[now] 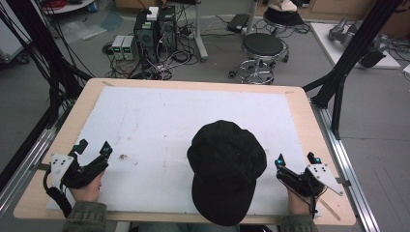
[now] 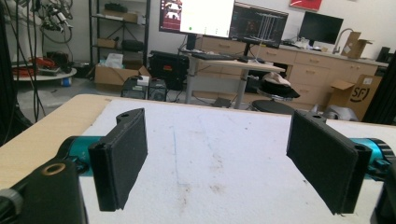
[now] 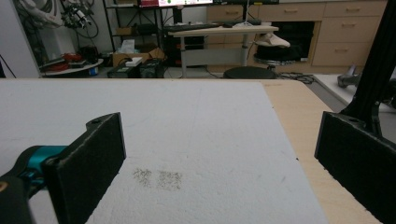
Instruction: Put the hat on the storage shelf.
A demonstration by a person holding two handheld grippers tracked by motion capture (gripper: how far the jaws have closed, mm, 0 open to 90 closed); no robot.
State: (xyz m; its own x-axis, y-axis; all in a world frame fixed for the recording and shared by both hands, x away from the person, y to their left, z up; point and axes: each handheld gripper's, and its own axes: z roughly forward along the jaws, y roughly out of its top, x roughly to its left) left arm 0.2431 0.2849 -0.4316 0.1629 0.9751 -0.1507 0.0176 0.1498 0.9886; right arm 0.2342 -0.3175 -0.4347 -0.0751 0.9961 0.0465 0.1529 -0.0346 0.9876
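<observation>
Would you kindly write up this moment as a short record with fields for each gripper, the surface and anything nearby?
left gripper: open, holds nothing, at the table's near left edge
right gripper: open, holds nothing, at the near right edge
white mat: covers most of the wooden table, faintly stained
black cap: on the person's head, between the grippers in the high view
beyond the table: stool, computer boxes on the floor

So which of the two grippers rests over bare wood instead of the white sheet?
The right gripper: its outer jaw hangs over the table's wooden edge. The left gripper has both jaws above the white foam sheet.
</observation>
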